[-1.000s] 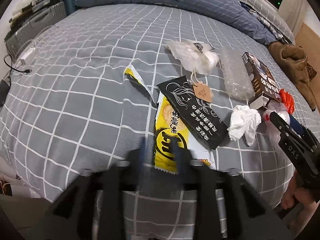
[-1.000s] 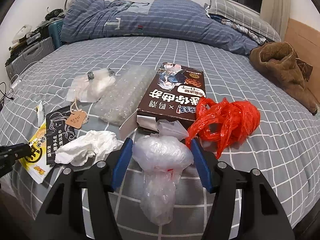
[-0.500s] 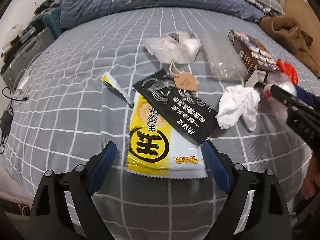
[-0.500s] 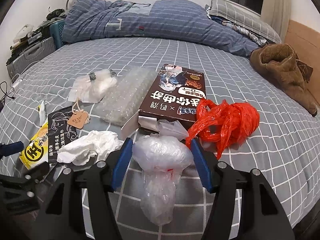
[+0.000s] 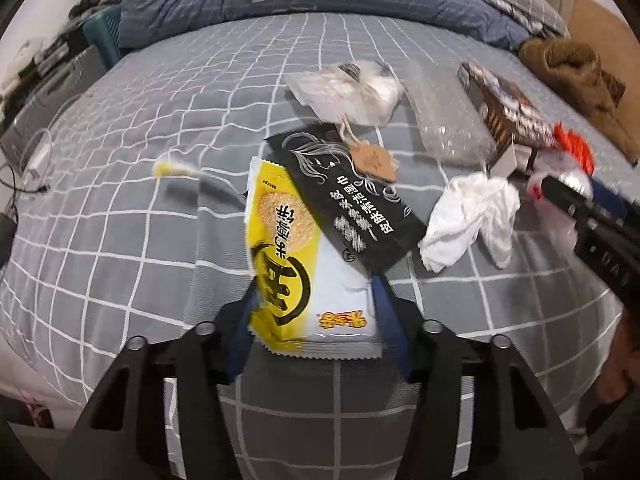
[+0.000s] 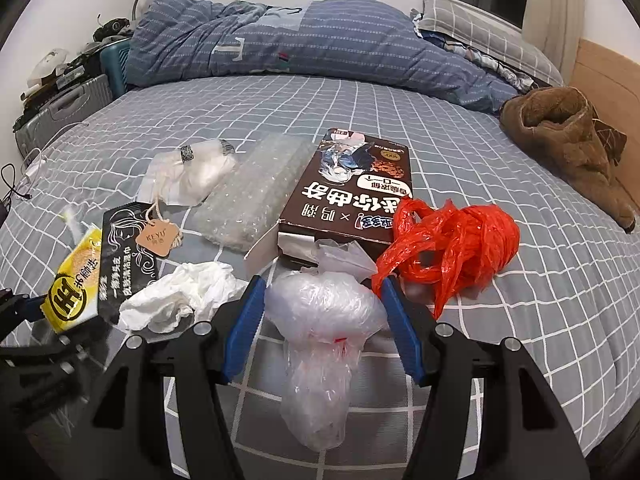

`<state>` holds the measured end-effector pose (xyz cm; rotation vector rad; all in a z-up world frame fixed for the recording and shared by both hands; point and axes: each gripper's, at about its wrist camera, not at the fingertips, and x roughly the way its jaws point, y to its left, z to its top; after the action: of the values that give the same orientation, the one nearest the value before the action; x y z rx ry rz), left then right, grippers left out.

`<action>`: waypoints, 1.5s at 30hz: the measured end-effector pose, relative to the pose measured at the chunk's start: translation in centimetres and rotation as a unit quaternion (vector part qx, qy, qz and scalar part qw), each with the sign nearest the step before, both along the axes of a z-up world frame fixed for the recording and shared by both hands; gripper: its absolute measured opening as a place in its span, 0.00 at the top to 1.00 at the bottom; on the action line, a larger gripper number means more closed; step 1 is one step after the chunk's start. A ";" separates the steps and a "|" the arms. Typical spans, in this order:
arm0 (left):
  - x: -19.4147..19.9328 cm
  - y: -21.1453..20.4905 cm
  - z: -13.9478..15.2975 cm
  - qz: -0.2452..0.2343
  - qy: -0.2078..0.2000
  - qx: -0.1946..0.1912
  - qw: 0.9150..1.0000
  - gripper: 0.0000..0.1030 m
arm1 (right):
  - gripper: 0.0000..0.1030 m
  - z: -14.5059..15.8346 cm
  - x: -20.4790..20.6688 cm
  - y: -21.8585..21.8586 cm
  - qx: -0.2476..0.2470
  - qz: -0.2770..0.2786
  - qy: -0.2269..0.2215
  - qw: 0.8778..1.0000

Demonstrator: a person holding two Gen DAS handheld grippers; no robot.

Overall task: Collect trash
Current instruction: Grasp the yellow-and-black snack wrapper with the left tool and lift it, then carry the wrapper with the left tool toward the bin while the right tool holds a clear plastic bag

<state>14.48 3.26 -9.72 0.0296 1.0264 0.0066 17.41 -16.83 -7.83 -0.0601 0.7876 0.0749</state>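
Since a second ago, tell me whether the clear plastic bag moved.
No. The clear plastic bag sits between the right gripper pads, just below the brown box.

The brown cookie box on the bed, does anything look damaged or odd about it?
Yes. The brown cookie box lies flat on the checked bedsheet with its near end torn open; a white flap sticks out toward the bubble wrap. It looks emptied, so it counts as trash.
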 end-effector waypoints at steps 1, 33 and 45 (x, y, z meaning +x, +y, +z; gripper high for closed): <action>0.0 0.3 0.2 0.003 -0.001 -0.008 1.000 0.56 | 0.44 0.0 0.0 0.0 0.000 0.000 0.000 1.000; -4.5 1.8 6.5 0.031 -0.077 -0.036 0.996 0.72 | 0.45 4.3 -5.5 -0.8 0.027 0.005 -0.029 0.999; -7.4 1.0 6.4 0.025 -0.077 -0.038 0.996 0.72 | 0.45 5.2 -9.3 -0.9 0.032 0.003 -0.031 0.999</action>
<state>7.04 4.23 -3.32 -0.0655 0.8721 0.0157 8.11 -17.69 -2.62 -0.0047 0.7233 0.1022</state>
